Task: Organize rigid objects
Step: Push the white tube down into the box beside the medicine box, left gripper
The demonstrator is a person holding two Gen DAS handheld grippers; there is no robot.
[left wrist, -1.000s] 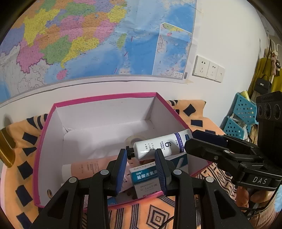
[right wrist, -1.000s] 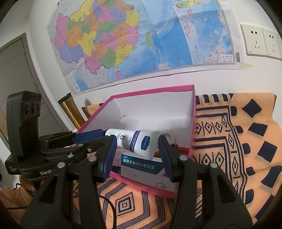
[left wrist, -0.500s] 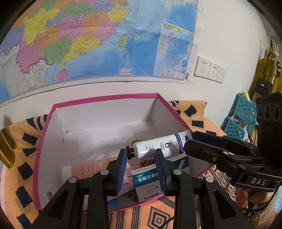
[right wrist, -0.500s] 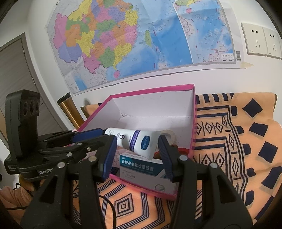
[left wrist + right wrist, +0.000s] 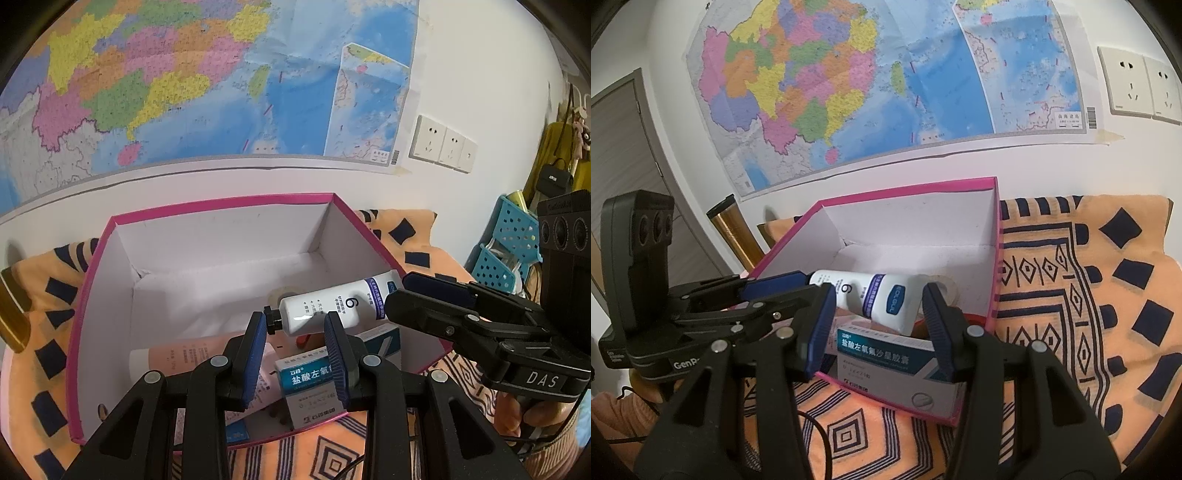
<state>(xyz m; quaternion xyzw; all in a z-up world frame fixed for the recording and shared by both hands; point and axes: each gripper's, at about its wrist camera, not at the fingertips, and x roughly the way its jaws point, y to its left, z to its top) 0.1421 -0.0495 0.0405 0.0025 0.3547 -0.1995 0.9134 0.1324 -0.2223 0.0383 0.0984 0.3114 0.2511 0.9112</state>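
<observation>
While the right gripper [image 5: 878, 297] has its jaws closed on the flat end of one white tube [image 5: 332, 308], that tube hangs tilted over the near right corner of the single pink box [image 5: 221, 201], cap toward the left. The left gripper [image 5: 295, 347] hovers at the box's near rim, its jaws drawn nearly together and holding nothing. Two tubes show in all: the held white one and a peach one [image 5: 177, 356] lying on the box floor. One blue-and-white medicine carton [image 5: 886, 350] and one tape roll [image 5: 947, 286] also sit inside. The box stands on an orange patterned cloth [image 5: 1089, 295].
</observation>
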